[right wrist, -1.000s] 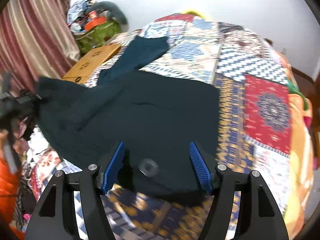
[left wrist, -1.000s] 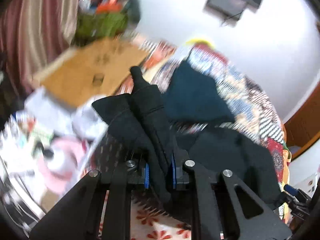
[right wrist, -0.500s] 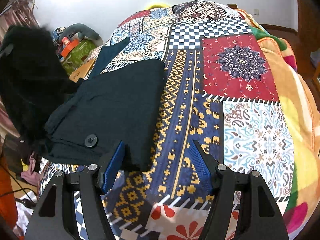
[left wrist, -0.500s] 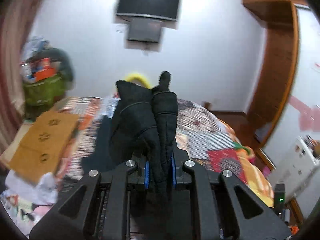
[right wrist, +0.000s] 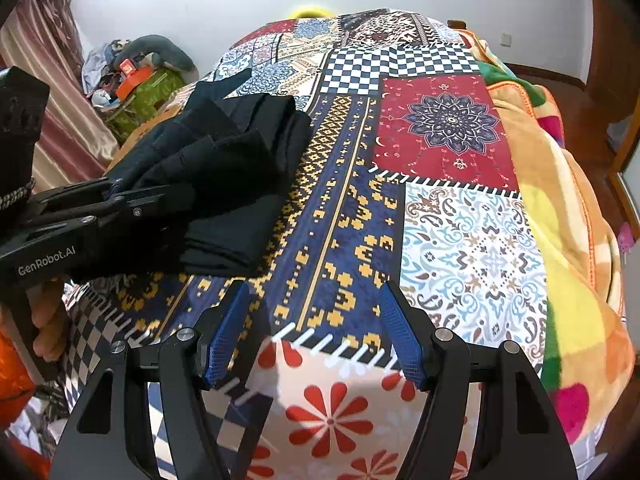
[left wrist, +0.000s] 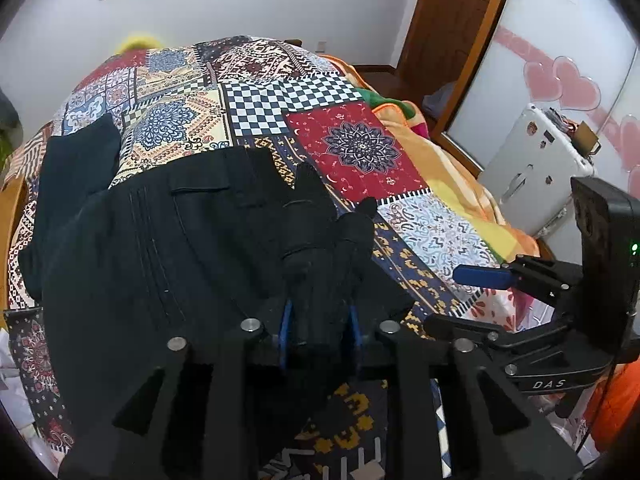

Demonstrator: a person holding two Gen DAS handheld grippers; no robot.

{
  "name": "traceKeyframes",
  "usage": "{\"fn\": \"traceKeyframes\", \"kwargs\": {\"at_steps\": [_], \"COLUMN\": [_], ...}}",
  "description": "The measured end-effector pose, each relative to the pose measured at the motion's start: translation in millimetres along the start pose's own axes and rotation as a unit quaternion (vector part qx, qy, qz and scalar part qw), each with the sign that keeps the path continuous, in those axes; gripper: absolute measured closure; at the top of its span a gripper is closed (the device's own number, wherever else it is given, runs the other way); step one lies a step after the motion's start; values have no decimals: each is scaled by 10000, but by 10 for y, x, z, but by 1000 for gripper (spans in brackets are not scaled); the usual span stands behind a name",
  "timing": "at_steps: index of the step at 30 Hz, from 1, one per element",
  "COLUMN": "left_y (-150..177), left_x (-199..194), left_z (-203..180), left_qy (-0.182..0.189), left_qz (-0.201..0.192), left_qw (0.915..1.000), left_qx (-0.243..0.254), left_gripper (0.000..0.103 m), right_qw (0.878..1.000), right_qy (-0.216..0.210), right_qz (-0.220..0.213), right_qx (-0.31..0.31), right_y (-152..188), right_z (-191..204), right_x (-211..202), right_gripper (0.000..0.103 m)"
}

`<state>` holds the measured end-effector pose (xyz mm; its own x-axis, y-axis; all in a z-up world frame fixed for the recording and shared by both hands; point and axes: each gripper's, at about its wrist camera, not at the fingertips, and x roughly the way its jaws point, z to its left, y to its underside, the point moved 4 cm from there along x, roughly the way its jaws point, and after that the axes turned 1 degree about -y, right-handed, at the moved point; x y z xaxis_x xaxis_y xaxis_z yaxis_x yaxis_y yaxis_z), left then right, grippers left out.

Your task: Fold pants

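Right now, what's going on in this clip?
A person is folding dark pants on a patchwork quilt. The left gripper is shut on a bunched end of the pants, holding it over the part lying flat. The right gripper is open and empty, over bare quilt beside the pants.

Even, soft indoor light fills both views, with no hard shadows. The white wall point(left wrist: 248, 4) ahead of the left gripper point(left wrist: 319, 332) reads bright but not blown out. The black pants point(left wrist: 168, 240) swallow detail, with folds barely legible. Fisheye curvature bends the edges, corners fall to black vignette, and focus is sharp without motion blur.
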<state>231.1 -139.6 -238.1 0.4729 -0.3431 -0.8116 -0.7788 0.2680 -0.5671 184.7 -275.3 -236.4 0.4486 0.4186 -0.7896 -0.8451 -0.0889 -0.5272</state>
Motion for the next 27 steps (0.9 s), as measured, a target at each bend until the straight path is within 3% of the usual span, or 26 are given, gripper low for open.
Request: {"fn": "traceKeyframes", "kwargs": {"at_steps": [1,3,6,9,14,17,23,27], "left_y": [-15,-61,-130,-224,-448,-586,-649,-409], "left_x": [-2,-108,-367,-570,-598,-464,23,466], "left_z": [7,45,42,181,817,1297,2068,2296], "left_qy": [11,172,207,-283,-1492,-1955,-2007,-2461], "left_qz": [98,138,-223,-519,-683,-401,258,792], "left_qw": [9999,9996,9994,9983,9864,9799,9779,9653], "left_qx": [-15,-146,-164,6,104,13,-534,-370], "left_gripper": [65,35,22,12,11,11,11,9], "right_qw": [10000,9999,9991,9979,9967,9965,9970,9987], "right_qy": [3,17,-91,-213,-347,-380,-369,-424], "right_qz": [-2,-129,-403,-604,-738,-732,-671,-271], "right_qx": [-15,-43,-6,32,-52,-136,-64,107], "right_y": [-14,-61,-204,-340,-455,-487,-578,-542], "right_z": [-5,8,53,128,338,455,541,523], "right_x": [-16,-75,-188,-286,-273,-214,-31,229], "right_gripper": [40,40,40,33,33,33,33,33]}}
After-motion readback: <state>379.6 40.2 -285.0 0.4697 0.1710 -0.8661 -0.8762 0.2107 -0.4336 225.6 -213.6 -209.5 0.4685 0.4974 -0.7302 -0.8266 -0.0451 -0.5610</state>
